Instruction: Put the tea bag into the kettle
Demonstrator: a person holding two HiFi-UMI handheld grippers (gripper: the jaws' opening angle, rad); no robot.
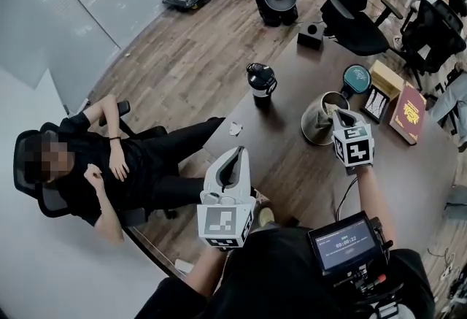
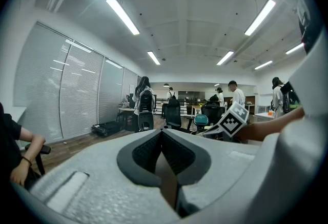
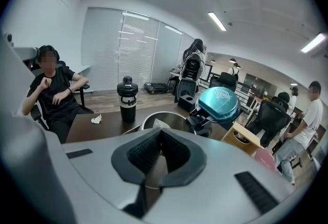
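**Kettle and tea bag.** The kettle is sitting on the table directly beyond the fingers of the right gripper, with its round mouth just ahead of and below the fingertips. Its teal lid is standing open, up and to the right of those fingers. The interior is showing dark, and what it is holding cannot be told.

The right fingers are meeting at their tips and pinching the tea bag. Only 1 pale corner is peeking past the fingertips, over the kettle's mouth; the rest is hidden between the pads.

**Surroundings.** 1 capped black bottle is standing left of the right fingers, contents unseen. A crumpled white scrap is lying farther left.

**Left gripper.** The left gripper is keeping its fingers pressed together on nothing and pointing into the room, well apart from the kettle.
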